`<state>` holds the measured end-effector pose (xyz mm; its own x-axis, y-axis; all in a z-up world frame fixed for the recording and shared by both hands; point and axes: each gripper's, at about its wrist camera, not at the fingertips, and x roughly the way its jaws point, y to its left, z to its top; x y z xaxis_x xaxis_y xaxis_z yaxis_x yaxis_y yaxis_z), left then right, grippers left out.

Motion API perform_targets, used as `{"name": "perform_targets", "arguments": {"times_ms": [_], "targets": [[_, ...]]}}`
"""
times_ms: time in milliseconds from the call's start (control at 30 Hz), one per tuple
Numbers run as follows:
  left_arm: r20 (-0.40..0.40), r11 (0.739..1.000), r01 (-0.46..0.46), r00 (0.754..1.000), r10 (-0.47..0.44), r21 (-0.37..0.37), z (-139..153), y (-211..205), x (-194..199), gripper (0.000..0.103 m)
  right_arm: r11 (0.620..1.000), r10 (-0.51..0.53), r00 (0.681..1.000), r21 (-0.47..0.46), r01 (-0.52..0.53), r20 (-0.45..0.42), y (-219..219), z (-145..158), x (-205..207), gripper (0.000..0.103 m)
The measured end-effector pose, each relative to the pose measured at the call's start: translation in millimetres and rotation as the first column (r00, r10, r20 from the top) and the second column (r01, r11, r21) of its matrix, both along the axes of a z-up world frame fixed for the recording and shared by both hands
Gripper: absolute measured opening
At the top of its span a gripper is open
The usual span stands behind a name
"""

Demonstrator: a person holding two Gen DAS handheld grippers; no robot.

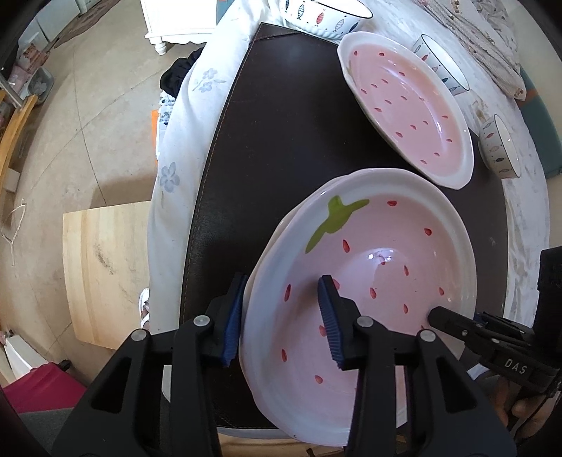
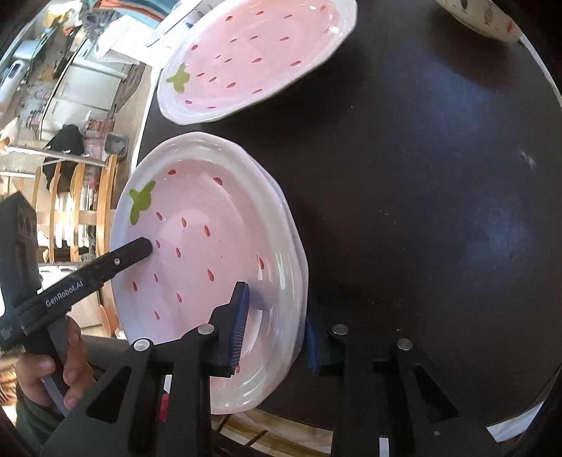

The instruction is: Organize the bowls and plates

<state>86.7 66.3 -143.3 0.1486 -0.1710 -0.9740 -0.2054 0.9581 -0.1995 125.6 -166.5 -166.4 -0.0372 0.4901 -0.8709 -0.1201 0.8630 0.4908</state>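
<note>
A pink strawberry plate (image 1: 368, 281) lies on top of another plate on the dark mat (image 1: 281, 140); it also shows in the right wrist view (image 2: 210, 253). My left gripper (image 1: 284, 316) straddles its left rim, jaws apart, one finger inside and one outside. My right gripper (image 2: 277, 327) straddles the opposite rim the same way; its finger (image 1: 453, 321) shows in the left wrist view. A second strawberry plate (image 1: 407, 105) lies farther back, also in the right wrist view (image 2: 256, 56).
A large fish-pattern bowl (image 1: 323, 15) stands at the mat's far edge. Two small patterned bowls (image 1: 442, 65) (image 1: 502, 147) stand right of the far plate. A white floral cloth (image 1: 196, 105) hangs over the table's left edge. A wooden board (image 1: 105, 267) lies below.
</note>
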Motion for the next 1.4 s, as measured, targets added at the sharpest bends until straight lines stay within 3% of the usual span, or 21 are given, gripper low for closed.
{"name": "perform_targets", "arguments": {"times_ms": [167, 633, 933, 1033, 1167, 1233, 1267, 1367, 1400], "targets": [[0.000, 0.999, 0.035, 0.999, -0.035, 0.004, 2, -17, 0, 0.034, 1.000, -0.020, 1.000, 0.018, 0.020, 0.009, -14, 2, -1, 0.026], [-0.020, 0.991, 0.136, 0.990, -0.136, -0.019, -2, -92, 33, 0.032, 0.976, -0.212, 0.976, -0.038, 0.214, 0.044, -95, 8, 6, 0.023], [-0.020, 0.992, 0.117, 0.993, -0.118, -0.037, -2, -97, 39, 0.033, 0.960, -0.276, 0.961, -0.033, 0.277, 0.034, -106, 6, 7, 0.023], [-0.014, 0.994, 0.106, 0.994, -0.106, -0.001, 4, -90, 34, 0.033, 0.944, -0.326, 0.945, -0.034, 0.328, 0.036, -120, 12, 9, 0.024], [0.016, 0.998, 0.050, 0.999, -0.050, 0.033, 18, -69, 33, 0.052, 0.911, -0.402, 0.911, -0.065, 0.408, 0.088, -132, 35, 10, 0.026], [0.047, 0.998, 0.018, 0.999, -0.020, 0.053, 28, -60, 38, 0.059, 0.901, -0.428, 0.898, -0.034, 0.433, 0.097, -135, 46, 15, 0.027], [0.064, 0.998, 0.005, 0.998, -0.010, 0.067, 33, -55, 41, 0.064, 0.899, -0.437, 0.895, -0.006, 0.439, 0.089, -134, 51, 19, 0.029], [0.094, 0.996, -0.016, 0.996, 0.007, 0.093, 44, -48, 52, 0.070, 0.891, -0.453, 0.886, 0.043, 0.451, 0.101, -133, 65, 28, 0.065], [0.099, 0.995, -0.020, 0.995, 0.010, 0.100, 46, -47, 55, 0.070, 0.891, -0.454, 0.883, 0.043, 0.453, 0.117, -132, 68, 30, 0.067]]}}
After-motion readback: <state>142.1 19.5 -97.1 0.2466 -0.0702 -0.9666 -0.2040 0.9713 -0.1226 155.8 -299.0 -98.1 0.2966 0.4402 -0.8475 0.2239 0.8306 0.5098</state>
